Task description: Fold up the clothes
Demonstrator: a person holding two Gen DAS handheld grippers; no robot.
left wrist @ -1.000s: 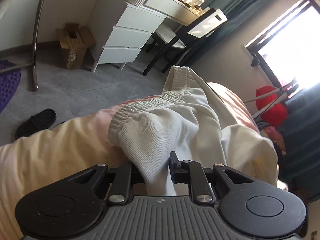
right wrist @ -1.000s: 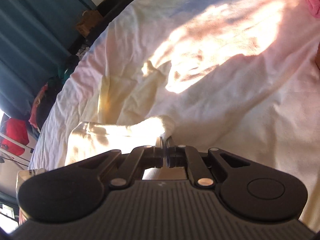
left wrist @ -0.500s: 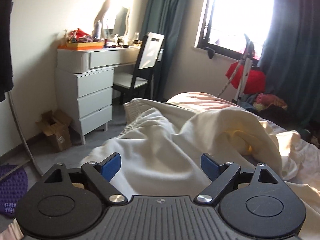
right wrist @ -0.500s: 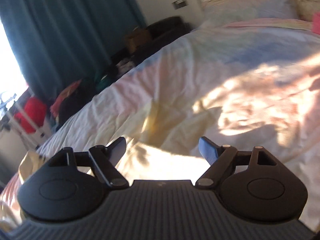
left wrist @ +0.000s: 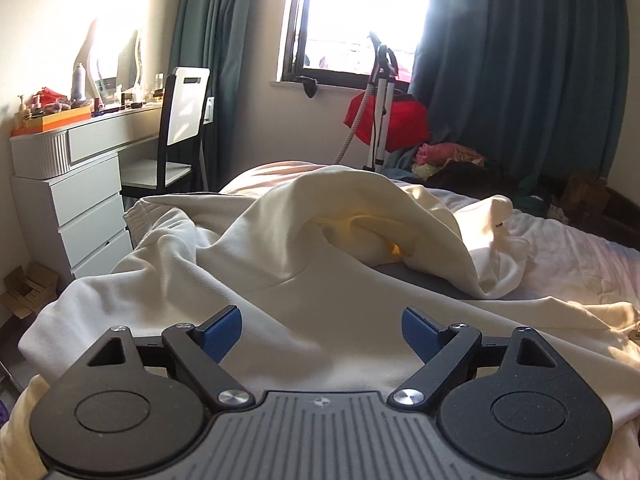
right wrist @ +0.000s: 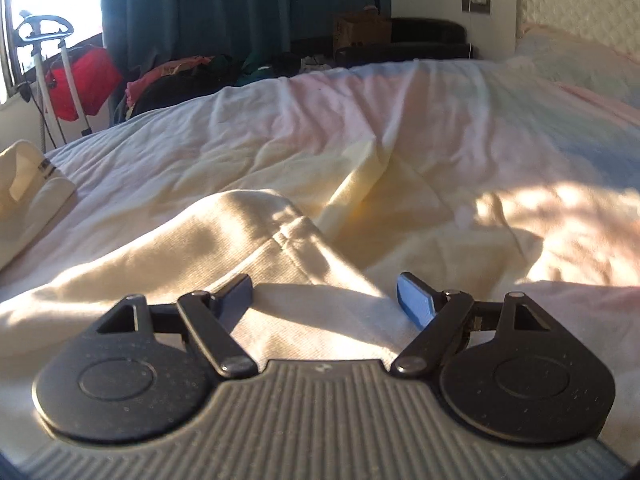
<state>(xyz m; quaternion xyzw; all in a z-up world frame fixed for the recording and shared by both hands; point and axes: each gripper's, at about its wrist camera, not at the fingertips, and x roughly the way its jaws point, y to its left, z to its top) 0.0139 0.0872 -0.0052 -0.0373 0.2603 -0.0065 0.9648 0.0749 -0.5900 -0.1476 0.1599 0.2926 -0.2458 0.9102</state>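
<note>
A cream sweatshirt (left wrist: 280, 264) lies rumpled on the bed, its ribbed hem at the far left and a raised fold in the middle. My left gripper (left wrist: 322, 330) is open and empty just above the cloth near its front edge. In the right wrist view a ribbed cuff and sleeve of the same cream sweatshirt (right wrist: 256, 248) lie on the bed sheet (right wrist: 400, 120). My right gripper (right wrist: 324, 300) is open and empty over that sleeve, with its blue pads apart.
A white dresser (left wrist: 68, 196) and a black chair (left wrist: 176, 136) stand left of the bed. A garment steamer with a red bag (left wrist: 384, 120) and a pile of clothes (right wrist: 192, 76) sit by the window. A pillow (right wrist: 580, 56) lies far right.
Both grippers were shut on the sweatshirt a second ago; they let go, opened wide, and drew back level. The garment now lies loose on the bed.
</note>
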